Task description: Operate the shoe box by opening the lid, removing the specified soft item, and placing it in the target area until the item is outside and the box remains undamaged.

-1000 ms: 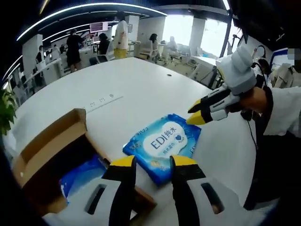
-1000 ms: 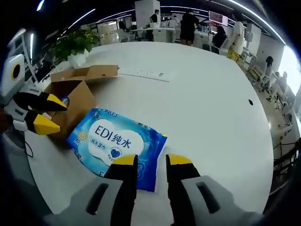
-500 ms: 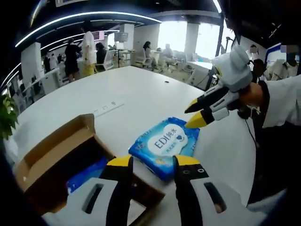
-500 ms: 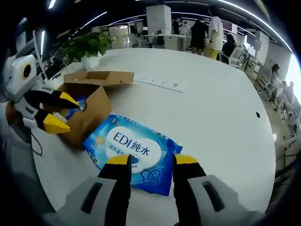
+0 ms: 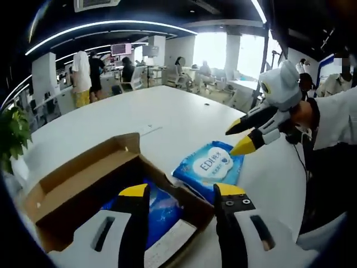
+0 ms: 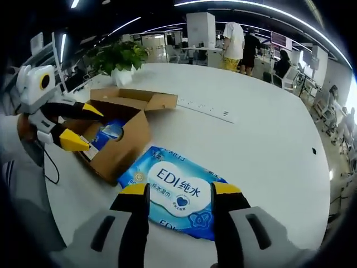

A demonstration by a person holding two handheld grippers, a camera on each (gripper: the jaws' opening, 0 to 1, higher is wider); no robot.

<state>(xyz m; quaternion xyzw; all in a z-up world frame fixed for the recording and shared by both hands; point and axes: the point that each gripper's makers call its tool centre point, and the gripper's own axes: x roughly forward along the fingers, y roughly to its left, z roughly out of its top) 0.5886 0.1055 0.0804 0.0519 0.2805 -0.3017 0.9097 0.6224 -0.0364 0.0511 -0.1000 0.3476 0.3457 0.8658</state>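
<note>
The wipes point(image 6: 177, 190) lay on the worktop point(image 6: 262, 139) beside the open box point(image 6: 120, 139); both tongs point(image 5: 181, 192) point(image 6: 179, 190) gaped, empty. Withdrawing clear of the flaps seemed wise.

Left gripper point(image 5: 181, 192) and right gripper point(image 6: 180, 190): grey bodies, black jaws, yellow tips. Person's white sleeve point(image 5: 337, 120); black cable point(image 5: 301, 162) attached.

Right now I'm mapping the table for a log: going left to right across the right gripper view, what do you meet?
left gripper → open cardboard box → blue wet-wipe pack, flat on the white table → small dark spot on the tabletop
</note>
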